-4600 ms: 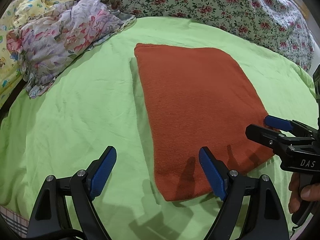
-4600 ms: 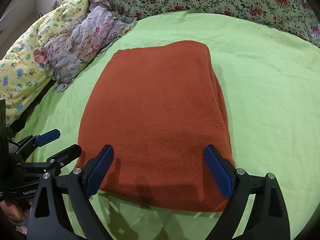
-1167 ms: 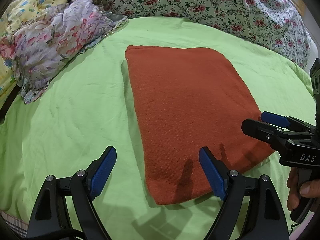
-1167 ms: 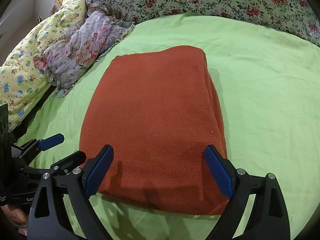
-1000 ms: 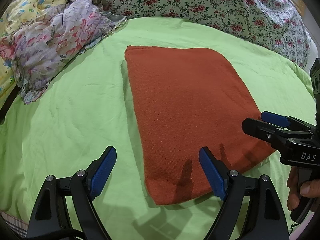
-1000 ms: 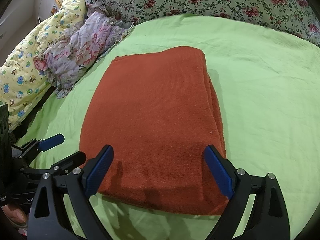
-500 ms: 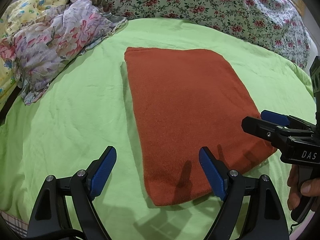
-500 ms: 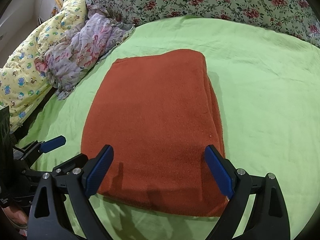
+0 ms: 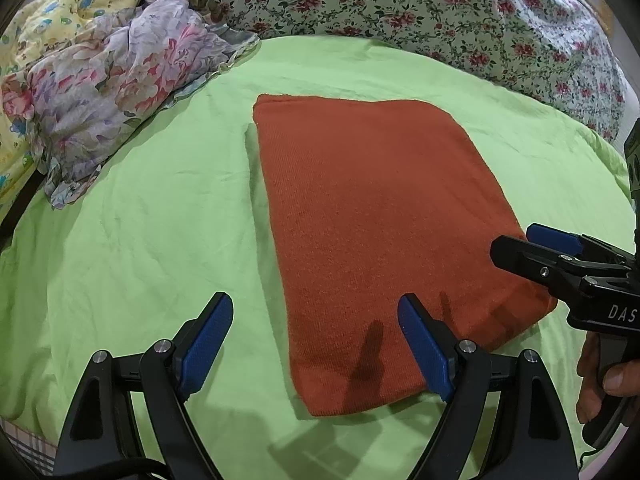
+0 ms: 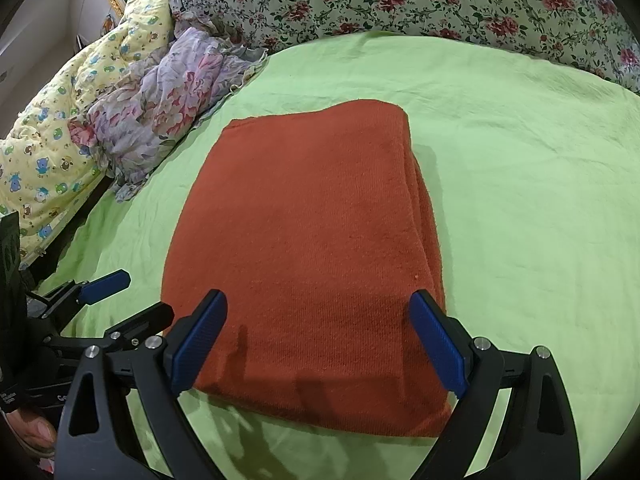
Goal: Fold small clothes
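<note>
A rust-orange knitted garment [image 9: 372,216] lies folded into a flat rectangle on the green bedsheet [image 9: 140,220]; it also shows in the right wrist view [image 10: 304,248]. My left gripper [image 9: 316,344] is open and empty, hovering above the garment's near left corner. My right gripper [image 10: 320,340] is open and empty, hovering above the garment's near edge, and it also shows in the left wrist view [image 9: 536,248] at the right. The left gripper shows at the lower left of the right wrist view [image 10: 132,300]. Neither gripper touches the cloth.
A crumpled floral purple cloth [image 9: 108,80] lies at the far left on the sheet. A yellow cartoon-print quilt [image 10: 52,136] is beyond it. A floral pillow or cover [image 9: 440,12] runs along the back. The sheet [image 10: 540,200] spreads right of the garment.
Both grippers have drawn back slightly from the garment and stayed open. The folded garment has not moved.
</note>
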`<act>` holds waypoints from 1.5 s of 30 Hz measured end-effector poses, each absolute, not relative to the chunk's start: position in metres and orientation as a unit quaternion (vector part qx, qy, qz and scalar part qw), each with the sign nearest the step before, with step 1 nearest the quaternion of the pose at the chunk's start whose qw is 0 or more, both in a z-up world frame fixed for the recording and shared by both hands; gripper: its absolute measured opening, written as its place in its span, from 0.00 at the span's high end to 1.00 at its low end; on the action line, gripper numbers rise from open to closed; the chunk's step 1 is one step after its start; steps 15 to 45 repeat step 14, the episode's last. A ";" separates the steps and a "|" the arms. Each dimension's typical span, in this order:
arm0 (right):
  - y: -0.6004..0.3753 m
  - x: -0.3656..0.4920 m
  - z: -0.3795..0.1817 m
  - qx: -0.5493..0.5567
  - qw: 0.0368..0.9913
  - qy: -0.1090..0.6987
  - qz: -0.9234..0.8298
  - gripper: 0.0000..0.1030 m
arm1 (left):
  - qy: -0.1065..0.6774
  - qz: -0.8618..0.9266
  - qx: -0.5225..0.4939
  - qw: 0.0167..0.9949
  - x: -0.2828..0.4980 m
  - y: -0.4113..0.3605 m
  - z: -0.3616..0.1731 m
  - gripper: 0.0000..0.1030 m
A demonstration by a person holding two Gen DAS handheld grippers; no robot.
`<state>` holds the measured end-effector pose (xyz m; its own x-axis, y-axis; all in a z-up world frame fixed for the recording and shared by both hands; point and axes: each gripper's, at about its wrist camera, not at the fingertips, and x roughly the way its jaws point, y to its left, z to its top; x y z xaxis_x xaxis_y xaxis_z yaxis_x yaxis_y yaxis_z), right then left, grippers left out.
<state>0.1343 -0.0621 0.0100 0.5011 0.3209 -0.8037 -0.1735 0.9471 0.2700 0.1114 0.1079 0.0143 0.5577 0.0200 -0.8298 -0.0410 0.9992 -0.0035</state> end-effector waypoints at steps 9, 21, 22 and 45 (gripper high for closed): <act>-0.061 0.134 0.010 0.078 0.864 0.478 0.141 0.10 | 0.465 0.014 -0.017 0.885 0.109 0.111 0.015 0.19; -0.058 0.137 0.005 0.082 0.856 0.491 0.142 0.08 | 0.462 0.020 -0.019 0.887 0.111 0.113 0.013 0.19; -0.058 0.137 0.005 0.082 0.856 0.491 0.142 0.08 | 0.462 0.020 -0.019 0.887 0.111 0.113 0.013 0.19; -0.058 0.137 0.005 0.082 0.856 0.491 0.142 0.08 | 0.462 0.020 -0.019 0.887 0.111 0.113 0.013 0.19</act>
